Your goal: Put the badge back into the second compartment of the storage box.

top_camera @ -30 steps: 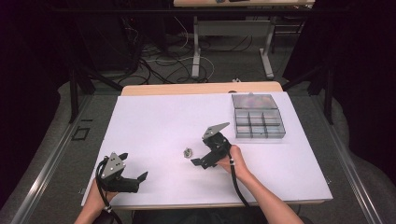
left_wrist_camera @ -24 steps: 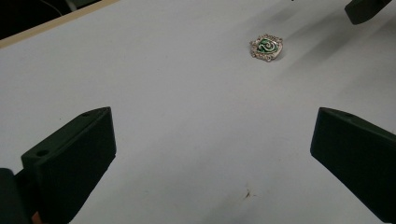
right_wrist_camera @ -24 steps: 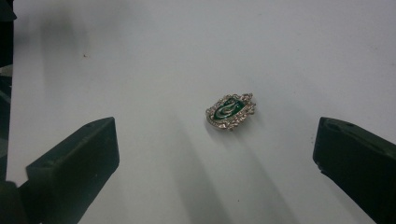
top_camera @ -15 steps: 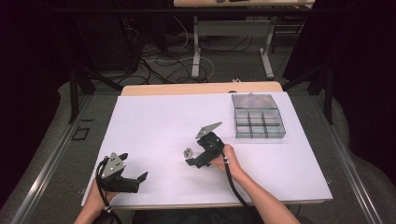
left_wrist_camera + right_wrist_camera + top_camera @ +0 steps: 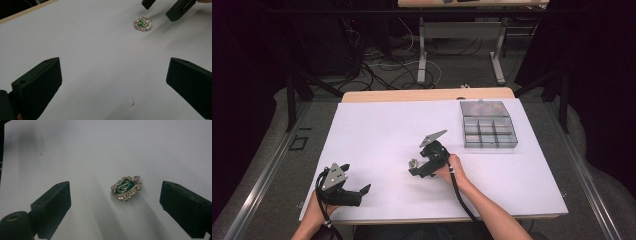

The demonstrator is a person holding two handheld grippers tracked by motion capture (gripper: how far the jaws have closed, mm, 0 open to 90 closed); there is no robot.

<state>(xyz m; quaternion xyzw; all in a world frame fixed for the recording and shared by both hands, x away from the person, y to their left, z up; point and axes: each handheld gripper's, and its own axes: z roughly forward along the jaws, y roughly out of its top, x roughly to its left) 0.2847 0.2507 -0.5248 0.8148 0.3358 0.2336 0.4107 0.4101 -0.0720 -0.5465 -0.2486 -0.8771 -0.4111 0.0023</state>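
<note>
1. We are looking at a small shield-shaped badge (image 5: 126,187), green enamel in a silver scrolled border, lying flat on the white table sheet (image 5: 377,130). In the right gripper view it is sitting between the two black jaws, a little nearer the right-hand one, with bare sheet on both sides of it and touching neither.

2. The right gripper (image 5: 417,167) is holding its jaws spread wide, tilted down over the badge (image 5: 413,163); the jaws are gripping nothing.

3. In the left gripper view the badge (image 5: 142,24) is lying well ahead of the jaws and toward the right-hand one, just beside the tips of the other gripper (image 5: 162,8) at the top edge.

4. The left gripper (image 5: 357,186) is keeping its jaws wide apart over bare sheet, near the table's front edge.

5. Open white sheet is stretching between the two grippers and beyond the badge.

6. A clear compartment box (image 5: 488,131) is sitting well apart from the right gripper, near the sheet's far right corner.
</note>
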